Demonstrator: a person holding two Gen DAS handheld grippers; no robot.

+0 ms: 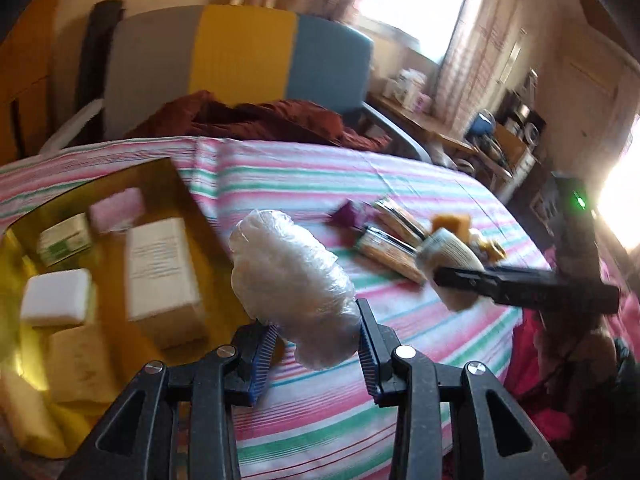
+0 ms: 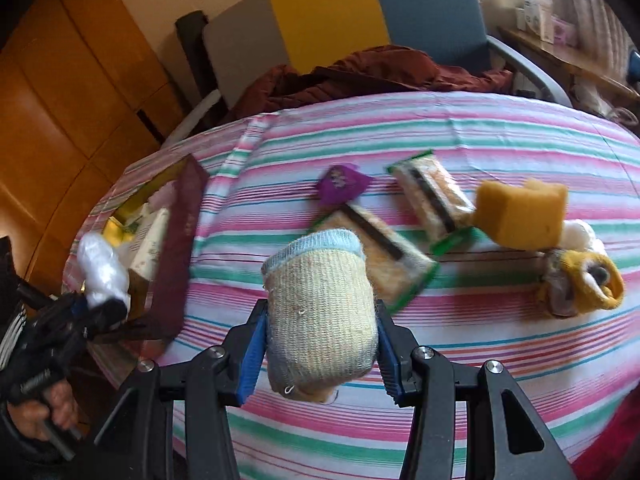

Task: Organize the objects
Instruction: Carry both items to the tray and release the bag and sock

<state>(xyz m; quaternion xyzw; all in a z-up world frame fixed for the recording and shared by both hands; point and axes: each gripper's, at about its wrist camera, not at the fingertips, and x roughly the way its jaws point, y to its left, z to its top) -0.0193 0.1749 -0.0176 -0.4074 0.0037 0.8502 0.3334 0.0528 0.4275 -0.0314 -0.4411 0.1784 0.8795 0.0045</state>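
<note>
My left gripper (image 1: 316,320) is shut on a white bundle wrapped in clear plastic (image 1: 292,276), held above the striped cloth (image 1: 320,168) beside a gold-lined box (image 1: 176,184). The box holds several white and pale packets. My right gripper (image 2: 320,312) is shut on a beige knitted roll with a pale blue rim (image 2: 316,272), lifted over the cloth. Behind the roll lie a purple packet (image 2: 342,182), two wrapped scrub pads (image 2: 434,196), a yellow sponge (image 2: 520,216) and a yellow-grey sock (image 2: 580,284). The right wrist view shows the left gripper (image 2: 96,308) by the box's dark red wall (image 2: 180,248).
A chair with a grey, yellow and blue back (image 1: 240,52) stands behind the cloth, with a dark red jacket (image 1: 260,116) on it. A cluttered desk (image 1: 420,116) is at the far right and orange cupboards (image 2: 60,100) at the left. A hand (image 2: 52,412) grips the left tool.
</note>
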